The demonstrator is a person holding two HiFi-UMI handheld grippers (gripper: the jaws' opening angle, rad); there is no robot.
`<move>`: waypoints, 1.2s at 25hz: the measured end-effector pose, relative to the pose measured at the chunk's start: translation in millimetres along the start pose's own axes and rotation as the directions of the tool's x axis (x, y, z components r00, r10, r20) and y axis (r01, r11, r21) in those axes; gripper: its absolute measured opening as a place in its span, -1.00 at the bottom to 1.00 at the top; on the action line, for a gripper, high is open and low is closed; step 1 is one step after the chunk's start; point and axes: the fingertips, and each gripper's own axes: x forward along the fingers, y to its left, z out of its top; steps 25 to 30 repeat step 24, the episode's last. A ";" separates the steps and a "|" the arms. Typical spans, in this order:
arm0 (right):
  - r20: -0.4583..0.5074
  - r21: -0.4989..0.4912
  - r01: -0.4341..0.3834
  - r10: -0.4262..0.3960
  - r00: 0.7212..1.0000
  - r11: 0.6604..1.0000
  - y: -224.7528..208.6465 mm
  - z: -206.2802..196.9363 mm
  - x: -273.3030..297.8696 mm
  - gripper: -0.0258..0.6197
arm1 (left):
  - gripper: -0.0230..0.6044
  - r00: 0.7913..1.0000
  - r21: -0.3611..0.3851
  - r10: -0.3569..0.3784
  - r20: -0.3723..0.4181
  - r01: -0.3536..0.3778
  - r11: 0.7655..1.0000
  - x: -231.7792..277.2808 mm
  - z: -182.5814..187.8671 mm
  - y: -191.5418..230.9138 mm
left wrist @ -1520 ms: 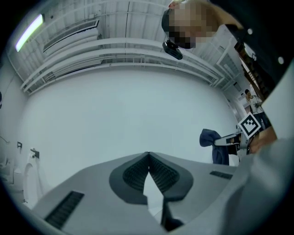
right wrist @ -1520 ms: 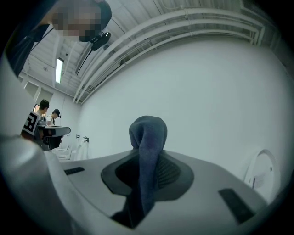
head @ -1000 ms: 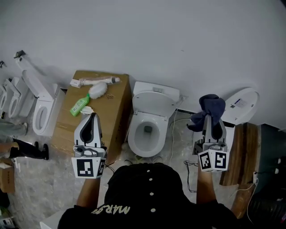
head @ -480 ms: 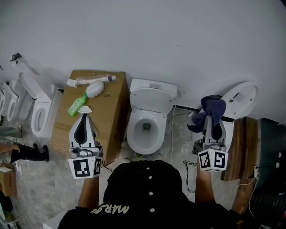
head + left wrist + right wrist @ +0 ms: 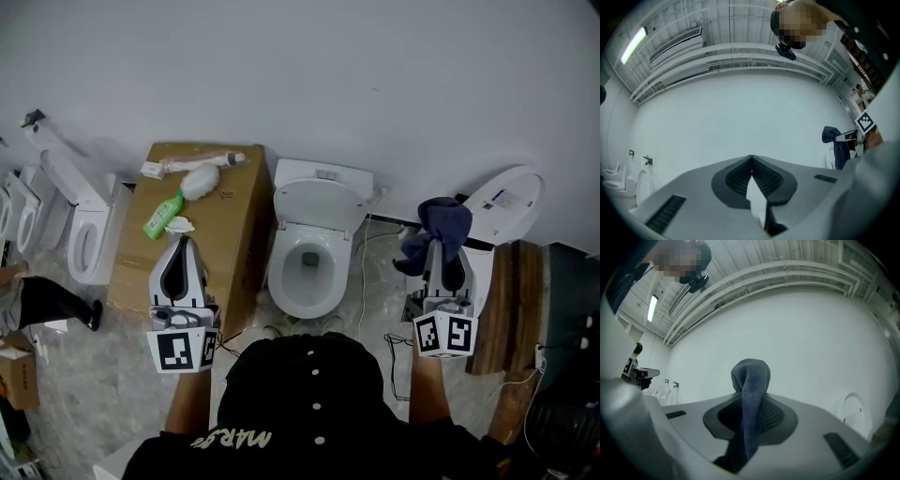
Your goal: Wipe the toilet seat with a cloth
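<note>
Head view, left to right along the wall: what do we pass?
Along the wall: spare toilet → cardboard box → open toilet → blue cloth → white toilet lid.

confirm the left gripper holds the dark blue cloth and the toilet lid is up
No: the right gripper holds the dark blue cloth, as the right gripper view shows; the left gripper is shut, empty. The toilet lid is up.
</note>
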 end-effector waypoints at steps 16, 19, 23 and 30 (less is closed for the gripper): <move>-0.007 0.004 -0.043 0.043 0.999 0.999 10.7 -3.6 1.8 -0.70 | -0.89 1.000 0.001 0.004 -0.010 -0.004 1.000 -8.3 2.2 -5.9; -0.007 0.006 -0.048 0.048 0.999 0.999 11.5 -4.4 1.6 -0.70 | -0.89 1.000 0.003 0.003 -0.011 -0.003 1.000 -9.4 2.6 -7.3; -0.008 0.001 -0.054 0.054 0.998 0.999 12.8 -4.2 2.6 -0.70 | -0.89 1.000 0.004 0.002 -0.012 -0.002 1.000 -8.9 3.7 -8.7; -0.008 0.000 -0.056 0.056 0.998 0.998 13.1 -4.2 3.2 -0.70 | -0.89 1.000 0.004 0.002 -0.012 -0.002 1.000 -8.5 3.9 -9.0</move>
